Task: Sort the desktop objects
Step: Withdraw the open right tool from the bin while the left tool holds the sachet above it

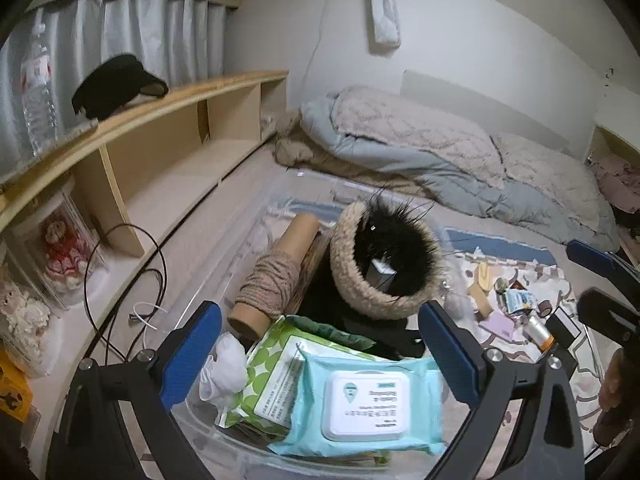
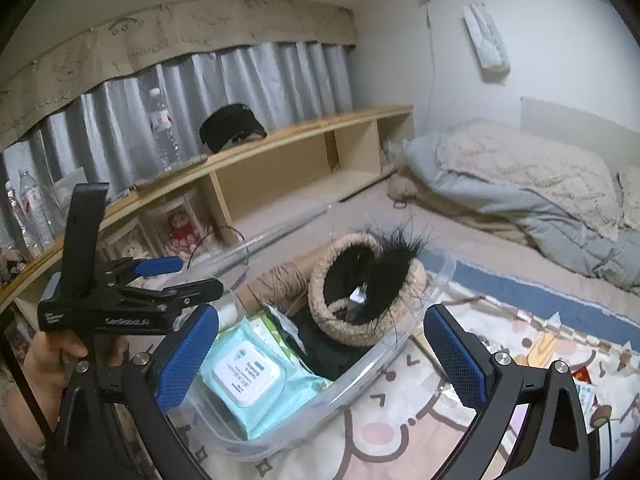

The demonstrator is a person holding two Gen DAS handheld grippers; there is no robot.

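A clear plastic bin (image 1: 224, 276) (image 2: 360, 380) on the bed holds a blue wet-wipes pack (image 1: 360, 404) (image 2: 256, 380), a green wipes pack (image 1: 272, 372), a twine-wrapped cardboard tube (image 1: 276, 276) (image 2: 280, 280), a furry tan and black hat (image 1: 380, 256) (image 2: 360, 284) and a white crumpled tissue (image 1: 226, 368). My left gripper (image 1: 320, 352) is open and empty, just above the bin's near end; it also shows in the right wrist view (image 2: 192, 276). My right gripper (image 2: 320, 360) is open and empty over the bin's right rim.
Several small items (image 1: 516, 308) lie on a patterned mat (image 2: 400, 432) right of the bin. A wooden shelf (image 1: 160, 120) with a black cap (image 1: 116, 84) and water bottle (image 1: 38, 92) runs along the left. A folded quilt (image 1: 440, 148) lies behind. Black cables (image 1: 120, 272) loop left.
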